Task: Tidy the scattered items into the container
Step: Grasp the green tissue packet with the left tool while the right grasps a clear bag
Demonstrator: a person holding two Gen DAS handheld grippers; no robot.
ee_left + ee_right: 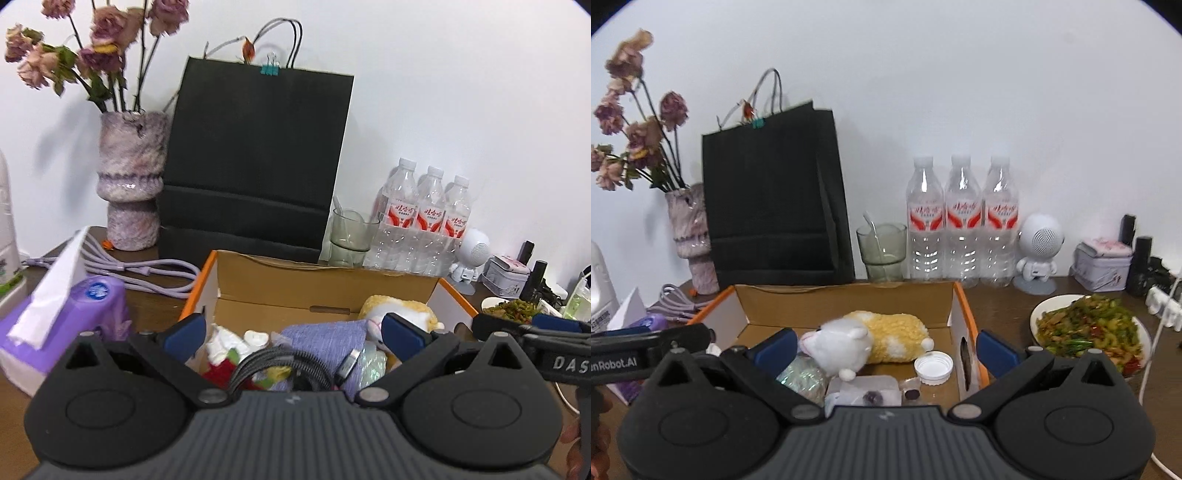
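Note:
An open cardboard box [325, 284] [846, 301] with orange edges holds several items: a yellow and white plush toy [400, 312] [871, 334], a lilac cloth [325, 334], a grey cable with a USB plug [291, 363], a red and white soft item [221, 363], a white bottle cap [933, 365] and a small clear packet [868, 393]. My left gripper [293, 334] is open and empty above the box's near left part. My right gripper [884, 347] is open and empty above its near right part, astride the box's right wall.
On the brown table: a purple tissue pack [62, 317] at left, a coiled lilac cable [147, 271], a vase of dried roses [131, 181], a black paper bag [255, 166], a glass [882, 253], three water bottles [962, 221], a white robot figurine [1038, 251], a tin [1102, 264], a plate of food [1087, 328].

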